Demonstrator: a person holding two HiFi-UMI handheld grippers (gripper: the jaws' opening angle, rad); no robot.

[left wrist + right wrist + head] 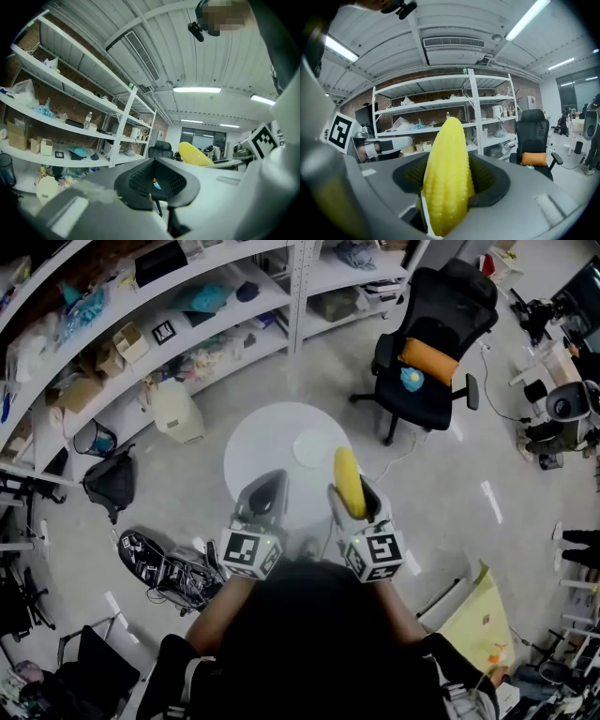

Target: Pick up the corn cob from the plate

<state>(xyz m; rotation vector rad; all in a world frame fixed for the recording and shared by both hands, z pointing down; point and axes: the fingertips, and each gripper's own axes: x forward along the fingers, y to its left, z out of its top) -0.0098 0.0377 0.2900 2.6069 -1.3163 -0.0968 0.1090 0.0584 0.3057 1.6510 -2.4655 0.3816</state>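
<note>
The yellow corn cob (349, 482) stands between the jaws of my right gripper (352, 489), which is shut on it and holds it above the near edge of the round white table (255, 451). Close up in the right gripper view the corn cob (447, 173) points up and away, gripped by its lower half by the right gripper (450, 185). The white plate (312, 447) lies bare on the table, just beyond the cob. My left gripper (264, 486) hovers beside it, open and holding nothing. The left gripper view catches the cob (194, 154) off to its right.
A black office chair (427, 343) with an orange cushion stands beyond the table on the right. White shelves (141, 343) full of boxes run along the back left. On the floor at the left are a white bin (178, 412), a black bag (111, 482) and a marker board (150, 559).
</note>
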